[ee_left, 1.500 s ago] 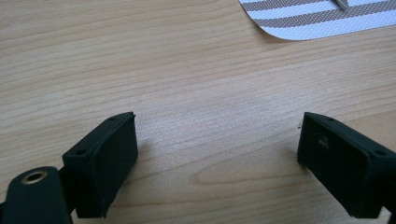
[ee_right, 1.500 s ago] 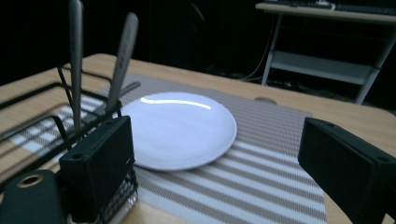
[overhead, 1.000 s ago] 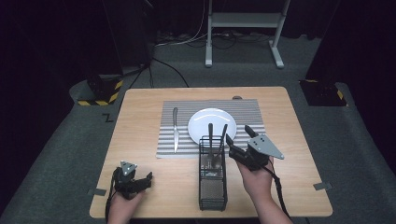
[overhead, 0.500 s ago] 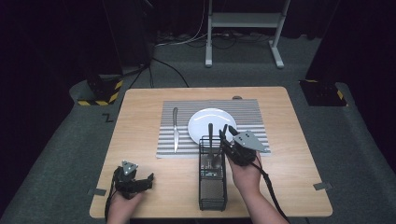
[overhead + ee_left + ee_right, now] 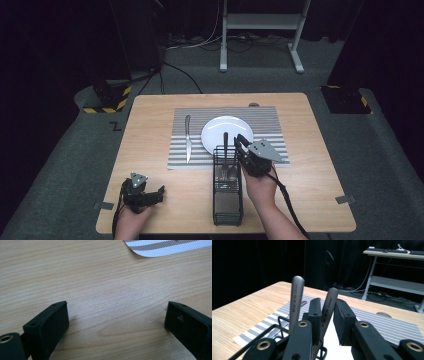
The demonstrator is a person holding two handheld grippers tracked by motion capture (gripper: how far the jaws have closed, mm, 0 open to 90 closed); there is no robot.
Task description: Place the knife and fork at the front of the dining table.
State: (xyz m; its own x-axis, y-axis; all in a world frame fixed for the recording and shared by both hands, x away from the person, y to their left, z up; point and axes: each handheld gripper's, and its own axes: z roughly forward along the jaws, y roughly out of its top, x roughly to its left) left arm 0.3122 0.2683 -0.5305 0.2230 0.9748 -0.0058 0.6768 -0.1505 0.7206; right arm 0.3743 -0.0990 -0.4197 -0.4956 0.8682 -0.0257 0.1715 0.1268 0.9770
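Between the right gripper's (image 5: 327,315) two black jaws stands the grey handle of a utensil (image 5: 329,302), the jaws nearly closed around it; whether both pads press it I cannot tell. Just beside it, a second utensil handle (image 5: 295,297) rises upright from the same black wire caddy (image 5: 227,192). From the high view, the right gripper (image 5: 243,146) sits at the caddy's far right corner, held by the person's right hand (image 5: 261,185), its grey three-cornered plate on top. Behind the caddy lies a striped placemat (image 5: 270,122) carrying a white plate (image 5: 220,131), with a knife (image 5: 188,137) laid lengthwise on the mat, left of the plate and apart from it.

Well apart, at the near left corner of the wooden surface (image 5: 310,155), the left gripper (image 5: 159,191) rests low in the person's left hand (image 5: 131,215). Its own view shows the jaws spread wide with nothing between them, bare wood (image 5: 100,290) beneath, and a corner of the placemat (image 5: 165,247) at the top edge.
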